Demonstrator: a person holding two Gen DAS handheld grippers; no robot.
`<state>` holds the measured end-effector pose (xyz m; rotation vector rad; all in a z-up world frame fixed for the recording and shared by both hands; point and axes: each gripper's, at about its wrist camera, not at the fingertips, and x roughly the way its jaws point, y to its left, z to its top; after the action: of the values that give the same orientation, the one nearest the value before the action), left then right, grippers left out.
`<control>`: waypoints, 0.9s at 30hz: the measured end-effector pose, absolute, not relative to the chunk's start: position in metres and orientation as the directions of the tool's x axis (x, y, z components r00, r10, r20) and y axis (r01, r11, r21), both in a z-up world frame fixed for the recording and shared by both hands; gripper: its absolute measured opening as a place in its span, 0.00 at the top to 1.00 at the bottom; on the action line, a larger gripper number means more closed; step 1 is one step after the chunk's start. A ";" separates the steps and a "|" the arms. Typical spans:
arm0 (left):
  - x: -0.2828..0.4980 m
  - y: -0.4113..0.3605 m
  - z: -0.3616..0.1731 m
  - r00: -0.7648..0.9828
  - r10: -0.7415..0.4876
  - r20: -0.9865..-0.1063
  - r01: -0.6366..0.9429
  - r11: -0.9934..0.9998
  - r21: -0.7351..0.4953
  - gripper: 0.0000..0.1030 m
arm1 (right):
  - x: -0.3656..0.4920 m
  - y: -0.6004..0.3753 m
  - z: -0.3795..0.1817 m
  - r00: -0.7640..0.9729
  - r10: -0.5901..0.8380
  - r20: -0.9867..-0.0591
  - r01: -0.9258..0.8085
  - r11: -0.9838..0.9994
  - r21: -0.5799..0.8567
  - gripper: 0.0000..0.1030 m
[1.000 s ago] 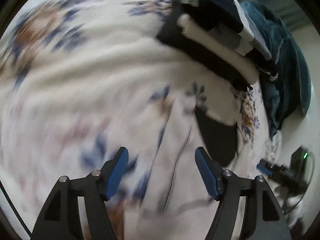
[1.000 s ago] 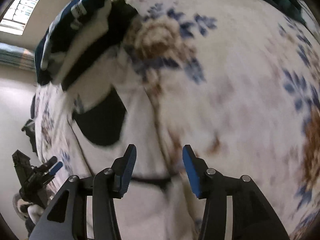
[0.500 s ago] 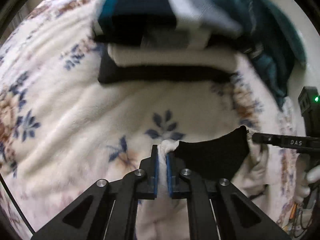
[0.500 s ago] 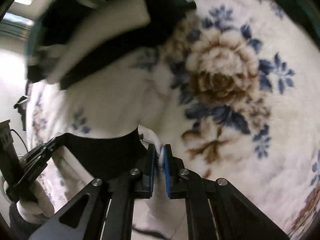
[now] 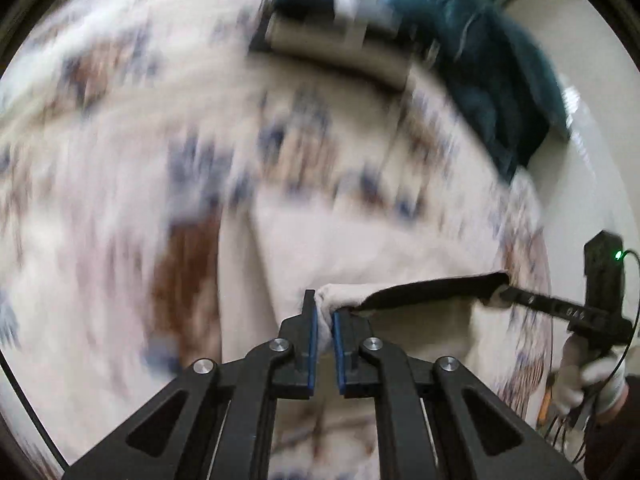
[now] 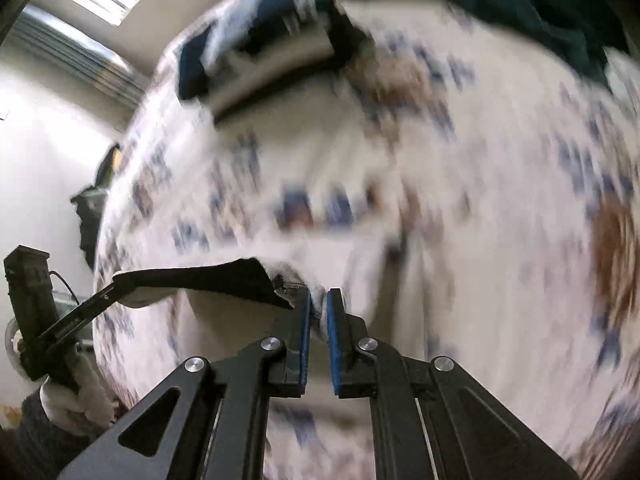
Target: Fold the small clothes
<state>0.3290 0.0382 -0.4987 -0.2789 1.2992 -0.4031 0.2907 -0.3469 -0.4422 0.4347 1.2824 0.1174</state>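
Holding a cream garment with a black lining up over the flowery bed, left tool and right tool each clamped on a corner; folded clothes pile sits behind.

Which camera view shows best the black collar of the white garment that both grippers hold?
The right wrist view: the black collar appears there as a broad, sharp wedge running from the right gripper to the left gripper. The left wrist view shows the black collar only as a thin edge-on band.
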 end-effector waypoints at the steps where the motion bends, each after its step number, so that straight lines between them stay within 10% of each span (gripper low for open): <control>1: 0.318 0.042 -0.510 0.176 -0.442 -0.880 0.121 0.897 -0.426 0.91 | 0.272 -0.346 -0.458 0.247 0.331 -0.911 0.161 0.913 0.376 0.92; 9: 0.283 0.082 -0.515 0.094 -0.519 -0.850 -0.060 0.849 -0.525 0.46 | 0.212 -0.378 -0.519 0.007 0.360 -0.933 0.284 0.894 0.347 0.73; 19: 0.356 0.053 -0.529 0.142 -0.467 -0.873 -0.108 0.869 -0.483 0.49 | 0.255 -0.417 -0.510 0.244 0.528 -0.814 0.508 0.645 0.571 0.61; 22: 0.357 0.044 -0.545 0.109 -0.352 -0.930 -0.041 0.933 -0.358 0.84 | 0.269 -0.392 -0.520 0.214 0.516 -0.829 0.507 0.667 0.546 0.74; 23: 0.357 0.045 -0.551 0.083 -0.324 -0.943 -0.035 0.944 -0.327 0.84 | 0.272 -0.383 -0.522 0.202 0.478 -0.855 0.480 0.712 0.512 0.95; 26: 0.354 0.065 -0.548 0.067 -0.446 -0.892 -0.096 0.887 -0.451 0.79 | 0.278 -0.373 -0.531 0.133 0.364 -0.922 0.441 0.811 0.384 0.95; 27: 0.352 0.074 -0.540 0.099 -0.472 -0.876 -0.108 0.870 -0.481 0.62 | 0.278 -0.373 -0.533 0.125 0.373 -0.920 0.436 0.812 0.388 0.95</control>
<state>0.3518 0.0744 -0.5399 -0.4883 1.4629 -0.2854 0.2785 -0.3727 -0.5326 0.6853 1.4817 -0.0518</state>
